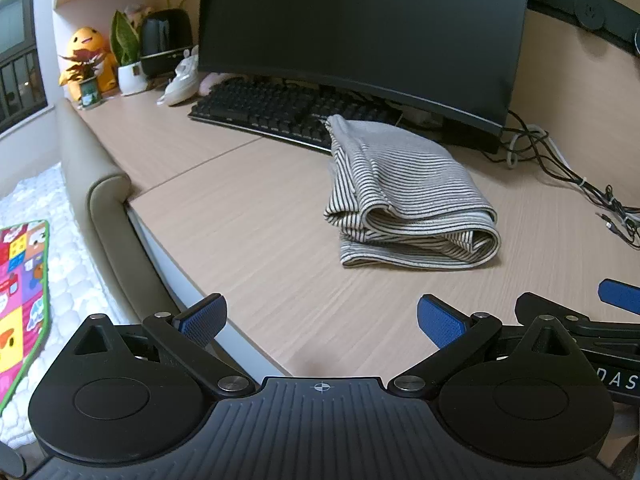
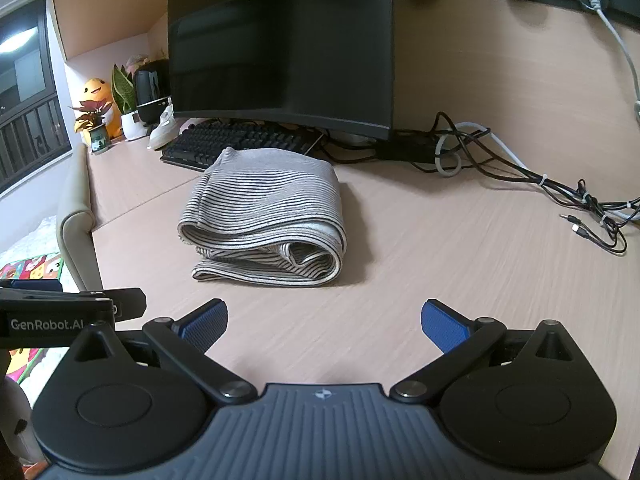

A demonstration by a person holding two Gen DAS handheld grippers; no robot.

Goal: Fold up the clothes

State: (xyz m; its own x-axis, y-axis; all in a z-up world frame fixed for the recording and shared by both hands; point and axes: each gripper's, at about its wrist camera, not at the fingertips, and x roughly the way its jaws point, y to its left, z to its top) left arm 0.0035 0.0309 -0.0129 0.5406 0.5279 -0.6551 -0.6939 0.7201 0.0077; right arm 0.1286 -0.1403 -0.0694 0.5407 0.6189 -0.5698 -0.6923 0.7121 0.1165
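The left gripper (image 1: 322,320) is positioned above the near edge of the desk (image 1: 248,224), with its two blue-padded fingers (image 1: 202,322) spread wide and nothing between them. The right gripper (image 2: 324,322) sits alongside it, also over the near part of the desk, with its fingers equally spread and empty; its blue pad and black linkage appear at the right edge of the left wrist view. Both grippers are clear of the garment. Ahead of them, the striped garment (image 1: 404,196) lies on the light wood-grain desk surface as a compact folded bundle, several layers deep, with the rolled fold edges facing the cameras and a rounded fold on its right side. In the right wrist view the striped garment (image 2: 268,216) lies directly ahead of the right gripper; in the left wrist view it lies ahead and to the right. The far end of the bundle lies just in front of a black keyboard (image 1: 276,110). Behind the keyboard stands a large dark monitor (image 1: 360,28). A tangle of cables (image 2: 520,172) runs across the desk to the right of the monitor base. At the far left corner of the desk stand a yellow plush toy (image 1: 86,58) and a potted plant (image 1: 128,56).
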